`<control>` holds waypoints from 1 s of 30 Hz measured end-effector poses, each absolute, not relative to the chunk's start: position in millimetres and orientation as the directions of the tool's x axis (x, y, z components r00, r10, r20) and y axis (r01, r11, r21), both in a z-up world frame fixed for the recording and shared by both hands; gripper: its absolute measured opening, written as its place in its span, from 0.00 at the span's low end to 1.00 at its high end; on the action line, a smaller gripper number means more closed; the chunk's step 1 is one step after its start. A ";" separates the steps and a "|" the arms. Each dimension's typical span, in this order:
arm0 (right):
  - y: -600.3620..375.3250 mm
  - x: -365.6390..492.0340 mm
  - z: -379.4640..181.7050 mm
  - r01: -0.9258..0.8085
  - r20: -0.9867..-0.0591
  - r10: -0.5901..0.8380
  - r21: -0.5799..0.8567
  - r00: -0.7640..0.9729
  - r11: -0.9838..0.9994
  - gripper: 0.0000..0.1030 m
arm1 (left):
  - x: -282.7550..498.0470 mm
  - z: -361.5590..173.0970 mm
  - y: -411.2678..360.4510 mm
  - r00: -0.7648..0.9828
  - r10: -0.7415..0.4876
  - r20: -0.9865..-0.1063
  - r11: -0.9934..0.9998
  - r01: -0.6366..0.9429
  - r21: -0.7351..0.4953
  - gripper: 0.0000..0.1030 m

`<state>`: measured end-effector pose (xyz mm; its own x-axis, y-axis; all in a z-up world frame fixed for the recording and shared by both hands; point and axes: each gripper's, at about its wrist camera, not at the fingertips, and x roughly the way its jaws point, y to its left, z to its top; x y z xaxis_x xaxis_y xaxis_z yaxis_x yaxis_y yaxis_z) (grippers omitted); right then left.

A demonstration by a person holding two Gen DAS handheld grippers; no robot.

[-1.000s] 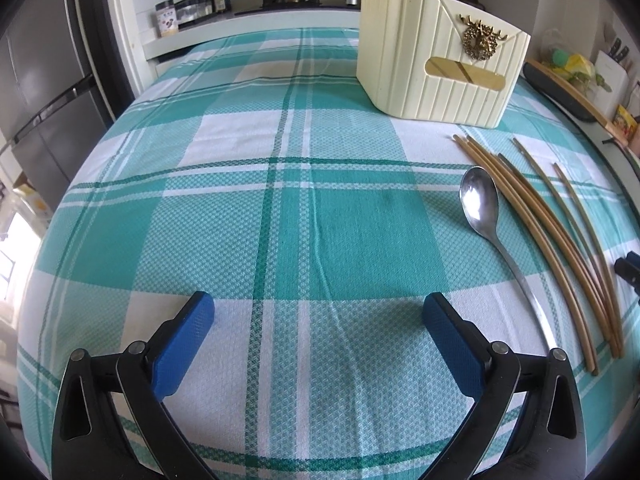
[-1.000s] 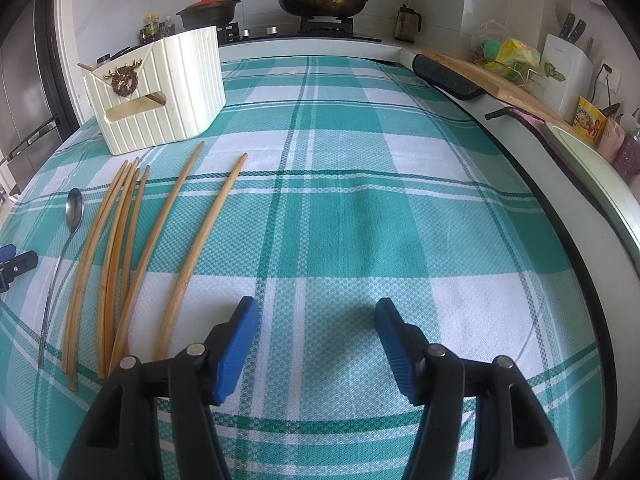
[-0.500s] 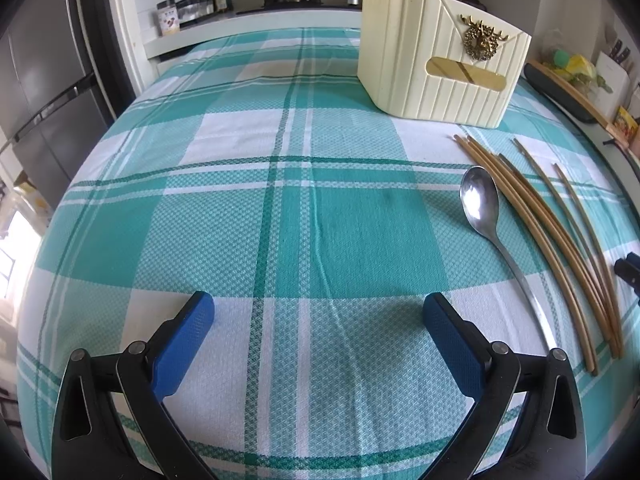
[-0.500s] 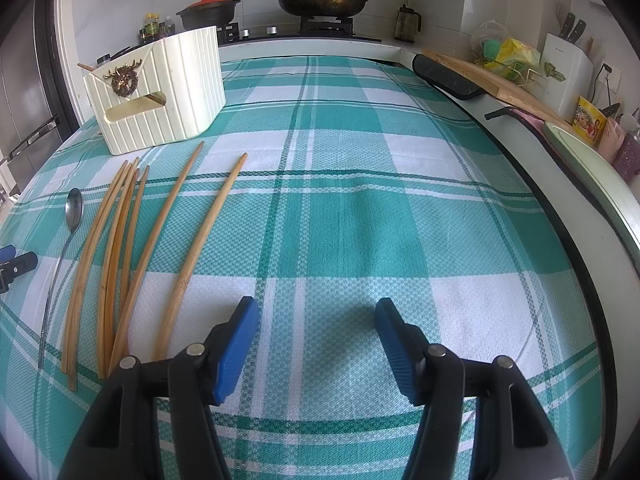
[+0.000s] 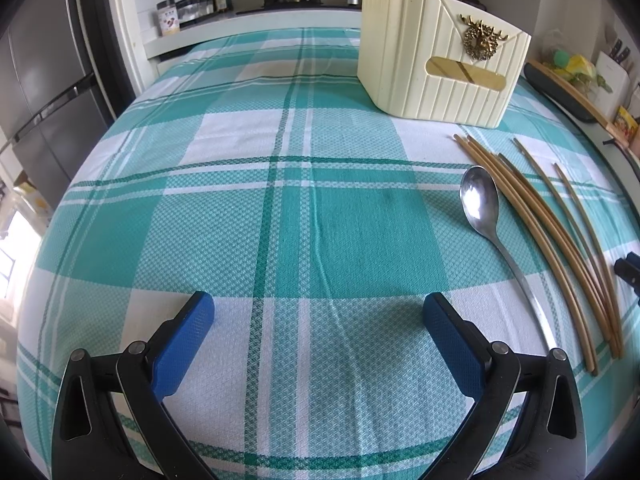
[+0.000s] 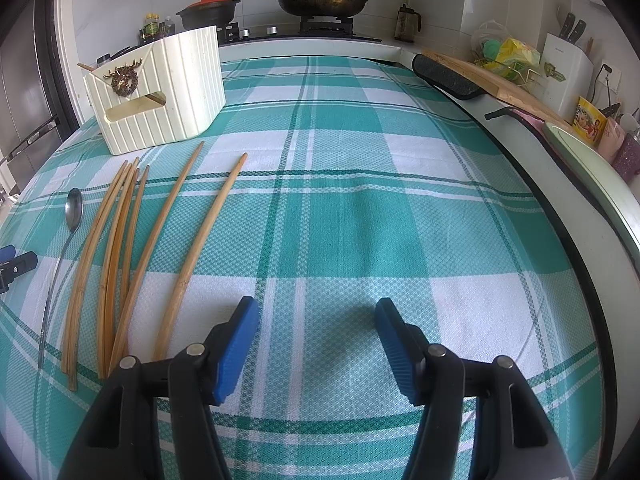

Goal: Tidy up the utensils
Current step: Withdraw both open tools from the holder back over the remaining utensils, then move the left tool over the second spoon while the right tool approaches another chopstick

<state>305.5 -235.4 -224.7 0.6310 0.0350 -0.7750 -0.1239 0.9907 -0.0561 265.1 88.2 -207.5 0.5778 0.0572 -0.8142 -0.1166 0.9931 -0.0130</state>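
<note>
- Nothing has moved since the earlier frames; both grippers hover static over the checked tablecloth (image 5: 248, 216).
- left gripper (image 5: 319, 312): jaws wide, empty.
- Spoon (image 5: 480, 204) lies just right of it, bowl far.
- Chopsticks (image 6: 120, 248) lie loose right of the spoon, near the cream holder (image 6: 160, 92).
- right gripper (image 6: 316, 320): jaws wide, empty, right of the chopsticks.
</note>
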 end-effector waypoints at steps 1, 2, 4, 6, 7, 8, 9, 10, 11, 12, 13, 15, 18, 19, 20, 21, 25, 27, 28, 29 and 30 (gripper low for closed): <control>-235.0 305.4 -224.7 -0.124 -0.775 0.035 -0.056 0.631 0.991 0.60 | 265.2 -207.5 88.2 0.578 0.057 -0.814 0.993 -0.116 -0.013 1.00; -235.2 305.4 -224.7 -0.124 -0.775 0.035 -0.056 0.631 0.991 0.60 | 265.1 -207.5 88.2 0.578 0.057 -0.814 0.993 -0.116 -0.013 1.00; -234.9 305.4 -224.7 -0.124 -0.775 0.035 -0.056 0.631 0.991 0.60 | 265.0 -207.7 88.1 0.578 0.056 -0.814 0.993 -0.118 -0.015 1.00; -235.6 305.5 -224.7 -0.124 -0.775 0.036 -0.055 0.631 0.991 0.60 | 265.1 -207.7 88.2 0.578 0.056 -0.814 0.993 -0.118 -0.015 1.00; -235.4 305.5 -224.7 -0.124 -0.775 0.035 -0.055 0.631 0.991 0.60 | 265.1 -207.7 88.0 0.578 0.056 -0.814 0.993 -0.118 -0.015 1.00; -235.2 305.5 -224.7 -0.124 -0.775 0.035 -0.056 0.631 0.991 0.60 | 265.4 -207.7 87.6 0.577 0.058 -0.814 0.993 -0.119 -0.014 1.00; -235.2 305.5 -224.7 -0.124 -0.775 0.035 -0.056 0.631 0.991 0.60 | 265.2 -207.7 88.0 0.578 0.058 -0.814 0.993 -0.118 -0.013 1.00; -235.5 305.6 -224.7 -0.124 -0.775 0.036 -0.055 0.631 0.991 0.60 | 265.2 -207.8 88.1 0.578 0.058 -0.814 0.993 -0.117 -0.013 1.00; -235.3 305.5 -224.7 -0.124 -0.775 0.036 -0.055 0.631 0.991 0.60 | 265.1 -207.9 88.4 0.577 0.058 -0.815 0.993 -0.118 -0.012 1.00; -235.2 305.5 -224.7 -0.124 -0.775 0.035 -0.056 0.631 0.991 0.60 | 265.1 -208.0 88.5 0.577 0.059 -0.815 0.993 -0.119 -0.012 1.00; -235.5 305.6 -224.7 -0.124 -0.775 0.036 -0.055 0.631 0.991 0.60 | 264.9 -208.0 88.4 0.577 0.060 -0.815 0.993 -0.119 -0.011 1.00; -235.6 305.6 -224.7 -0.124 -0.775 0.035 -0.056 0.631 0.991 0.60 | 264.6 -208.1 88.3 0.576 0.058 -0.815 0.993 -0.116 -0.011 1.00; -235.4 305.6 -224.7 -0.124 -0.775 0.036 -0.055 0.631 0.991 0.60 | 264.8 -207.8 88.2 0.574 0.058 -0.817 0.993 -0.114 -0.009 1.00; -235.1 305.5 -224.7 -0.124 -0.775 0.036 -0.055 0.631 0.991 0.60 | 264.9 -207.4 88.5 0.572 0.056 -0.819 0.993 -0.113 -0.012 1.00; -235.0 305.5 -224.7 -0.124 -0.775 0.036 -0.055 0.631 0.991 0.60 | 264.6 -206.6 88.3 0.568 0.053 -0.822 0.993 -0.116 -0.016 1.00; -234.7 305.5 -224.7 -0.124 -0.775 0.035 -0.055 0.631 0.991 0.60 | 263.4 -205.1 88.4 0.565 0.050 -0.823 0.992 -0.126 -0.027 0.99; -235.0 305.6 -224.7 -0.124 -0.775 0.036 -0.055 0.631 0.991 0.60 | 250.0 -190.5 83.7 0.608 -0.030 -0.793 0.978 -0.145 -0.148 0.99; -234.8 305.6 -224.7 -0.124 -0.775 0.035 -0.056 0.631 0.991 0.60 | 245.2 -181.0 72.7 0.631 -0.038 -0.775 0.979 -0.133 -0.156 0.99; -235.3 305.6 -224.7 -0.124 -0.775 0.035 -0.055 0.630 0.991 0.60 | 244.3 -177.1 65.6 0.637 -0.045 -0.769 0.980 -0.123 -0.159 0.99; -235.2 305.7 -224.7 -0.124 -0.776 0.036 -0.055 0.630 0.991 0.60 | 243.9 -174.1 58.0 0.642 -0.062 -0.764 0.980 -0.105 -0.169 0.99; -235.2 305.7 -224.7 -0.124 -0.776 0.036 -0.054 0.630 0.991 0.60 | 244.7 -172.0 50.6 0.644 -0.083 -0.760 0.980 -0.088 -0.181 0.99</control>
